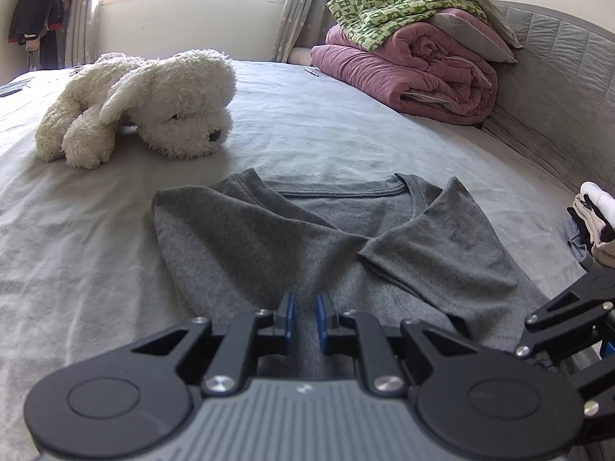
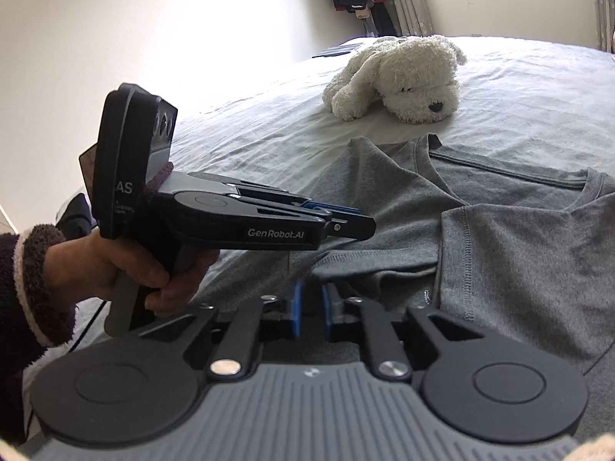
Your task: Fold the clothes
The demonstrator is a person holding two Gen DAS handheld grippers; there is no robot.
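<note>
A grey T-shirt [image 1: 269, 238] lies on the bed with both sleeves folded in over its chest; it also shows in the right wrist view [image 2: 519, 238]. My left gripper [image 1: 306, 319] sits over the shirt's near hem, its blue pads a narrow gap apart with grey cloth between them. It also shows from the side in the right wrist view [image 2: 346, 219]. My right gripper [image 2: 310, 309] is at the shirt's hem beside it, pads narrowly apart with a fold of grey cloth between them. Its black linkage shows in the left wrist view [image 1: 569, 330].
A white plush dog [image 1: 142, 103] lies on the bed beyond the shirt. A rolled pink quilt [image 1: 415, 73] with green patterned clothes [image 1: 392, 7] on top sits at the back right by the grey headboard [image 1: 557, 88]. Folded clothes [image 1: 595, 226] lie at the right edge.
</note>
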